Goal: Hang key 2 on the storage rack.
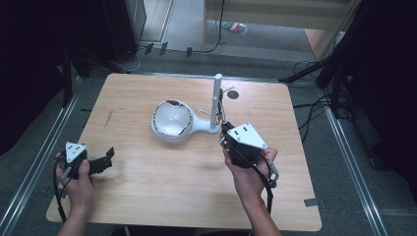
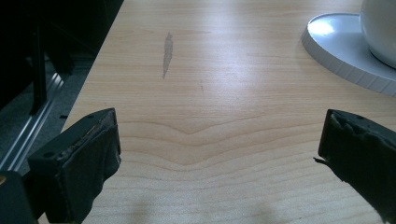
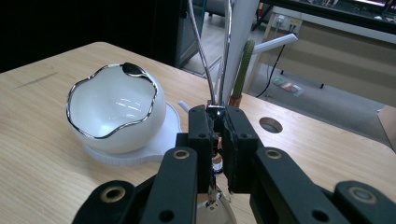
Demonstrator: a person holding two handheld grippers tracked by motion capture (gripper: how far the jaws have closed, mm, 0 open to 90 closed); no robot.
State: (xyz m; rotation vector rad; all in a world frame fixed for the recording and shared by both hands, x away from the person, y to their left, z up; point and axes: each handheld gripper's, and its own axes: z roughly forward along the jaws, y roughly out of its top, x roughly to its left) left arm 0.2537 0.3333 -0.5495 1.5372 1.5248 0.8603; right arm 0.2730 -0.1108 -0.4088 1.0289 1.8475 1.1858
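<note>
A white bowl [image 1: 172, 119] with a wavy silver rim sits on a flat white base [image 1: 200, 126] from which a white post [image 1: 218, 96] rises. My right gripper [image 1: 224, 130] is at the foot of that post. In the right gripper view its jaws [image 3: 218, 117] are shut on thin silver metal wires [image 3: 204, 56] that rise beside the post [image 3: 243, 28] and a green stick [image 3: 243, 65]; the bowl [image 3: 116, 107] stands to their left. My left gripper [image 1: 107, 158] rests near the table's left edge, open [image 2: 219, 140], with bare wood between its pads.
A round hole [image 1: 232, 94] pierces the tabletop behind the post. The base's rim [image 2: 336, 51] lies far ahead of the left gripper, to its right. Dark floor, metal rails and cables surround the table [image 1: 147, 196].
</note>
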